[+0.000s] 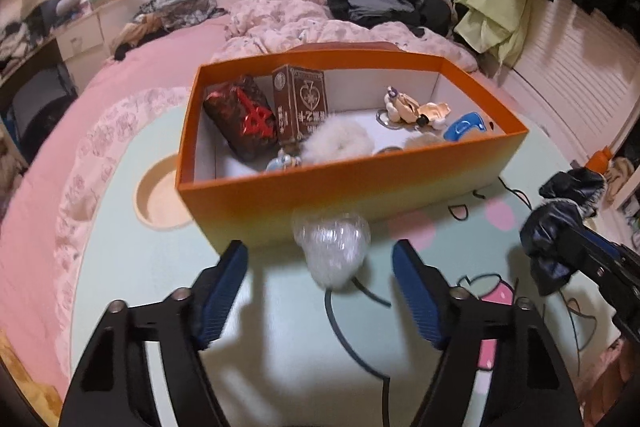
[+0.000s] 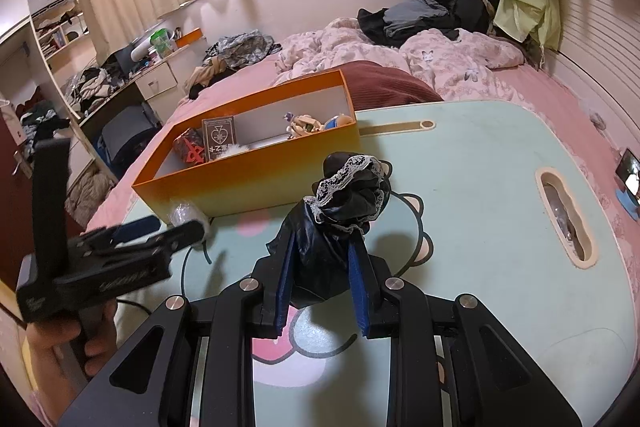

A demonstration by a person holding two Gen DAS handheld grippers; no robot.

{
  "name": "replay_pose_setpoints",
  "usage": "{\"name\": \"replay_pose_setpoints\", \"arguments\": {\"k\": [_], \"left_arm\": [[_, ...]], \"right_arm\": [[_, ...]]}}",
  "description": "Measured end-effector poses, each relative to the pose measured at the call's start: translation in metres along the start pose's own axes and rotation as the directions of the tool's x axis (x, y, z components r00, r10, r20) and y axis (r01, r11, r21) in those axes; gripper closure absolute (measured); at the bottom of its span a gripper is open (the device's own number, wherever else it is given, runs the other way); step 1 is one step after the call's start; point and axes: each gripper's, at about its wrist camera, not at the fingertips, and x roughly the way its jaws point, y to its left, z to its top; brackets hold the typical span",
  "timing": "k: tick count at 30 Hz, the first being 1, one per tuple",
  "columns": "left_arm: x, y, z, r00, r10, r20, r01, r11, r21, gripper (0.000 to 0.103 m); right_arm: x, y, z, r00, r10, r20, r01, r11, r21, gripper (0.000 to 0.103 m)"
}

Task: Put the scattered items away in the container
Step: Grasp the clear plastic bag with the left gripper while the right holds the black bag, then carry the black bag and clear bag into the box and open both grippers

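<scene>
I have the left gripper [image 1: 320, 259] hanging over the pale green lap table [image 1: 160, 267], its blue pads spread apart with nothing pressed between them. The clear bubble-wrap bundle [image 1: 332, 247] lies on the table just beyond the fingertips, about midway between the two, touching neither pad as far as I can see, though the picture is a little blurred there. It sits right against the near wall of the orange box [image 1: 320, 191]. A thin dark cord [image 1: 344, 327] trails from the bundle towards me across the tabletop.

My right gripper [image 2: 320, 247] is clamped on a black fabric piece with white lace trim [image 2: 344, 199], which bunches up above the fingertips and is lifted off the table. In the right wrist view it hangs to the right of the box and nearer to me than its far end; in the left wrist view the same bundle shows at the right edge.

Inside the box I can make out a dark pouch with red markings [image 1: 240, 119] at the left, a brown card box [image 1: 300, 103] beside it, a white fluffy thing [image 1: 340, 139] near the middle, a small figurine [image 1: 404, 107] and a blue item [image 1: 466, 127] at the right. The table rests on a pink bed [image 1: 160, 55].
</scene>
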Motion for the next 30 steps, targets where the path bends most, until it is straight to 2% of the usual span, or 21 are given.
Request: {"name": "replay_pose_setpoints", "arguments": {"k": [3,4,5,9,18,24,30], "left_arm": [[0.005,-0.004,0.001,1.000,-0.011,-0.017,0.011,1.000,0.009,0.051],[0.007,-0.005,0.000,1.000,-0.019,-0.024,0.020,1.000,0.011,0.065],[0.009,-0.005,-0.001,0.999,-0.026,-0.028,0.027,1.000,0.013,0.075],[0.005,-0.004,-0.007,0.999,-0.035,0.004,0.035,0.999,0.026,0.075],[-0.033,0.011,-0.008,0.989,-0.124,0.082,0.126,0.992,-0.016,0.076],[-0.061,0.015,0.012,0.976,-0.148,0.159,0.150,0.989,-0.004,0.076],[-0.063,0.010,0.044,0.974,-0.129,0.188,0.125,0.992,0.034,0.076]], "right_arm": [[0.000,-0.001,0.000,1.000,0.004,-0.003,-0.004,1.000,0.002,0.076],[0.001,-0.001,0.000,1.000,0.005,-0.004,-0.005,1.000,0.003,0.076],[0.001,-0.001,0.000,1.000,0.005,-0.005,-0.004,1.000,0.002,0.076],[0.002,0.000,0.000,1.000,0.005,-0.011,-0.005,1.000,0.002,0.076],[0.002,0.000,0.001,1.000,0.010,-0.008,-0.010,1.000,0.000,0.076],[0.000,0.007,0.010,1.000,0.021,0.013,-0.021,1.000,-0.014,0.076],[-0.004,0.022,0.042,0.998,0.020,0.068,-0.015,0.998,-0.069,0.076]]}}
